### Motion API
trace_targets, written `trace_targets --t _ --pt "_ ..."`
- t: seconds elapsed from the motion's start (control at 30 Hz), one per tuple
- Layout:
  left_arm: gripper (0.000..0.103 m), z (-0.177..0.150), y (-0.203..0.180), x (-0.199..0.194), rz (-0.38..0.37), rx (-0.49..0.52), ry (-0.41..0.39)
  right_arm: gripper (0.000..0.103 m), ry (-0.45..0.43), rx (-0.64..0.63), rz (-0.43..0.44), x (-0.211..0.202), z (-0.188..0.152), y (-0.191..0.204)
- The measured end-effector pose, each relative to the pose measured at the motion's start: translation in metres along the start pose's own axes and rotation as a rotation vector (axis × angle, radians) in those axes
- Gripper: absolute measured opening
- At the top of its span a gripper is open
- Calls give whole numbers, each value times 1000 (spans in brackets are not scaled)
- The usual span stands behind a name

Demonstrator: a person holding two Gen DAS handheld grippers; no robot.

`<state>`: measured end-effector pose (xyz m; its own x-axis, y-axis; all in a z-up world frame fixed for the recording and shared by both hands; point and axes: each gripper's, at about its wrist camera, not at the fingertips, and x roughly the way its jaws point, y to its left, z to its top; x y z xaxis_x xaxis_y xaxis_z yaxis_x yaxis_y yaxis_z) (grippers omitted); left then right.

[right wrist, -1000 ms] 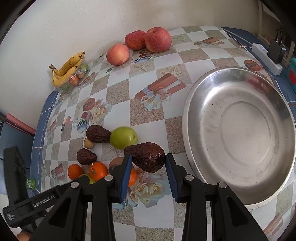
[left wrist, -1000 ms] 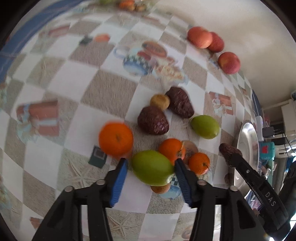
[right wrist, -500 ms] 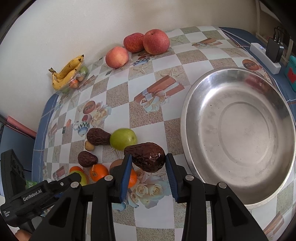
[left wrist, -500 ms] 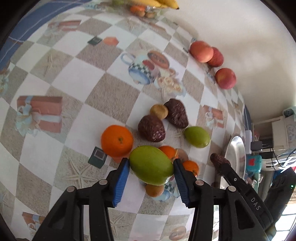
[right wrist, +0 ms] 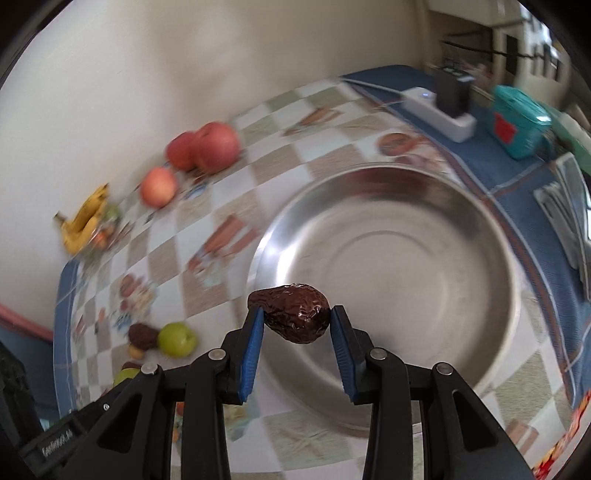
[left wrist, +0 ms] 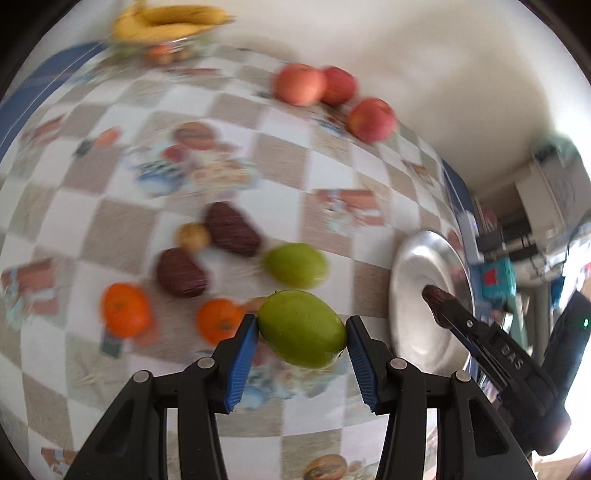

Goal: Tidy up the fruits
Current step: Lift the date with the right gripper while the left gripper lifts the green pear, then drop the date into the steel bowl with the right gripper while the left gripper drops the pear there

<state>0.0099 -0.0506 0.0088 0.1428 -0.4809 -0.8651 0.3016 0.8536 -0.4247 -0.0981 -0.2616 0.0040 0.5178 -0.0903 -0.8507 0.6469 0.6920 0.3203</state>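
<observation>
Left gripper: closed on a green mango, which is clamped between the blue pads and held clear of the table.
Right gripper: closed on a dark avocado, which is pinched between its blue pads and carried above the near rim of the bowl.
Bowl: a wide steel basin is seen on the checked cloth; nothing is seen lying inside it.
Fruit on the table, left view: a second mango, two more avocados, a small brown fruit touching both, and two oranges are grouped behind the held mango.
Apples: three are lined along the wall, two of them touching.
Bananas: a bunch is seen at the far edge, blurred.
Right gripper in left view: the avocado is seen held over the bowl.
Far corner, right view: a white power strip and a teal box are seen beyond the bowl.
</observation>
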Motion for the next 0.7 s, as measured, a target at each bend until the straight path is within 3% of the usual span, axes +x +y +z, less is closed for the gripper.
trace_targets --t 0.37,0.53,0.7 --pt "52 0 -107 54 -21 287 43 39 -51 87 -48 -10 15 -33" --pt "53 -4 -122 71 -20 343 50 40 -31 96 -41 -3 16 -38" --pt "58 -4 -116 73 -13 333 46 40 -13 102 -67 3 15 -42"
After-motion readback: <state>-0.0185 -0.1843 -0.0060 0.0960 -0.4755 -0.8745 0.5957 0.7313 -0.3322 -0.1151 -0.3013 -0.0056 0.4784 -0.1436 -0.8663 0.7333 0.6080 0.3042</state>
